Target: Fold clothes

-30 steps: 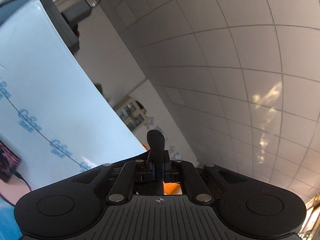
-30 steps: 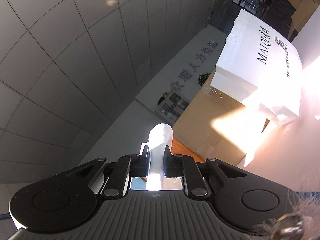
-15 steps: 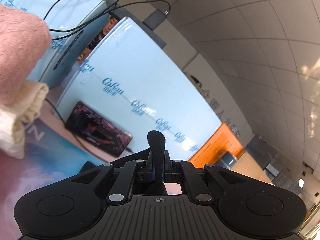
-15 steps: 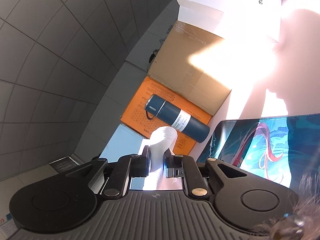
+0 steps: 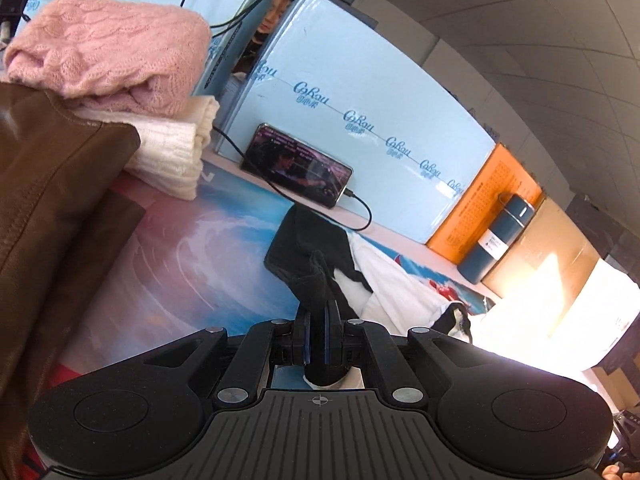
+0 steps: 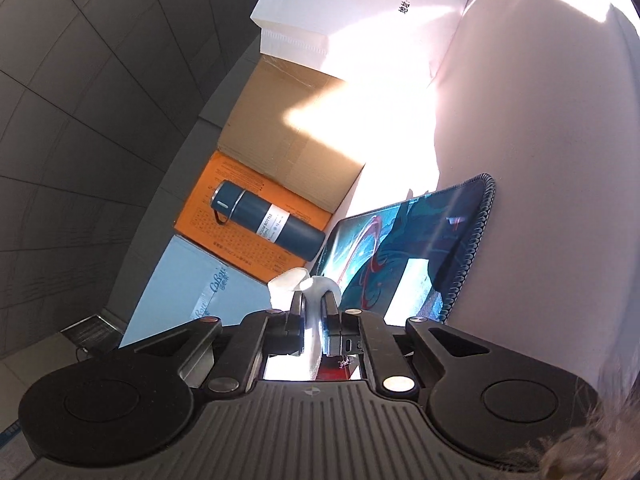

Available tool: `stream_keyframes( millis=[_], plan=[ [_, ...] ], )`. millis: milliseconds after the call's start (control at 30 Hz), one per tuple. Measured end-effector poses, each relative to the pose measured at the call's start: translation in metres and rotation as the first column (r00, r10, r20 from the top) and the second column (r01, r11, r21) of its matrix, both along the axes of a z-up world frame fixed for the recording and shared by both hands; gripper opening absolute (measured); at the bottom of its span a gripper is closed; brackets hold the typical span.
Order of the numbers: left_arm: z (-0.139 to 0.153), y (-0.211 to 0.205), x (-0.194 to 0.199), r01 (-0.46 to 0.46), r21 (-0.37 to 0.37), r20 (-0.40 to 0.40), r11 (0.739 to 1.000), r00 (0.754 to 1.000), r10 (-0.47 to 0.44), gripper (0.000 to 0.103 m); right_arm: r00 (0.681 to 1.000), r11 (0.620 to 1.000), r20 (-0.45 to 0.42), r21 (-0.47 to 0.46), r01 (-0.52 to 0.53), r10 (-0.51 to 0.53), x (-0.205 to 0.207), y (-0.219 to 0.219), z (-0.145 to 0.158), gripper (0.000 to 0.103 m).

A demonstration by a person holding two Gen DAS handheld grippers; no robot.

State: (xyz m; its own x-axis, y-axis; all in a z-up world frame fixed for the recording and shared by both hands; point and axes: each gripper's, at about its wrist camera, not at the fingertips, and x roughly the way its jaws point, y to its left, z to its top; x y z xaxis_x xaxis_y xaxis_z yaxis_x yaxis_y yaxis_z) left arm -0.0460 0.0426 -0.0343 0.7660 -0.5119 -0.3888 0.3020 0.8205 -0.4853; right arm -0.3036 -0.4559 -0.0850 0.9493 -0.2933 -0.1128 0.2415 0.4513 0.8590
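A black-and-white garment [image 5: 384, 280] lies on the blue printed mat [image 5: 192, 264]. My left gripper [image 5: 317, 312] is shut on a black part of the garment, which runs from the jaws out over the mat. My right gripper [image 6: 314, 304] is shut on a white fold of the same garment [image 6: 312, 292], held above the mat's far corner [image 6: 472, 232]. A brown leather garment [image 5: 44, 216] hangs at the left. A folded pink sweater [image 5: 116, 52] sits on a folded cream knit [image 5: 172, 148] at the back left.
A phone [image 5: 296, 164] on a cable leans against light blue boxes [image 5: 360, 88]. A dark blue bottle [image 6: 268, 220] stands by an orange box [image 6: 208, 196], a cardboard box [image 6: 296, 128] and a white box [image 6: 360, 0]. The pink tabletop [image 6: 540, 160] extends to the right.
Both grippers have tipped down from pointing at the ceiling to pointing at the table, still shut on the garment. The mat, the clothes pile and the boxes have come into view.
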Motion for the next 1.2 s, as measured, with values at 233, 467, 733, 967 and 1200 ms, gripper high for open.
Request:
stream_keyframes(
  millis=[233, 467, 733, 967, 1200],
  plan=[
    [0.014, -0.001, -0.016, -0.152, 0.169, 0.124, 0.974, 0.983, 0.132, 0.023, 0.992, 0.982, -0.075, -0.166, 0.087, -0.100, -0.016, 0.011, 0.015, 0.014],
    [0.031, -0.068, -0.040, 0.063, 0.485, 0.391, 0.872, 0.877, -0.280, 0.072, 0.994, 0.959, -0.102, -0.273, -0.074, 0.047, 0.018, 0.037, 0.032, 0.057],
    [-0.005, -0.169, -0.053, 0.199, 0.829, 0.258, 0.522, 0.693, -0.674, 0.073, 0.927, 0.898, -0.192, -0.250, -0.364, 0.322, 0.113, 0.082, 0.042, 0.071],
    [-0.017, -0.190, -0.048, 0.235, 0.843, 0.201, 0.484, 0.696, -0.689, 0.073, 0.829, 0.810, -0.309, -0.228, -0.541, 0.467, 0.183, 0.111, 0.046, 0.072],
    [-0.011, -0.183, -0.029, 0.402, 0.733, 0.138, 0.548, 0.702, -0.699, 0.024, 0.806, 0.779, -0.436, -0.303, -0.549, 0.399, 0.191, 0.106, 0.047, 0.008]
  ],
)
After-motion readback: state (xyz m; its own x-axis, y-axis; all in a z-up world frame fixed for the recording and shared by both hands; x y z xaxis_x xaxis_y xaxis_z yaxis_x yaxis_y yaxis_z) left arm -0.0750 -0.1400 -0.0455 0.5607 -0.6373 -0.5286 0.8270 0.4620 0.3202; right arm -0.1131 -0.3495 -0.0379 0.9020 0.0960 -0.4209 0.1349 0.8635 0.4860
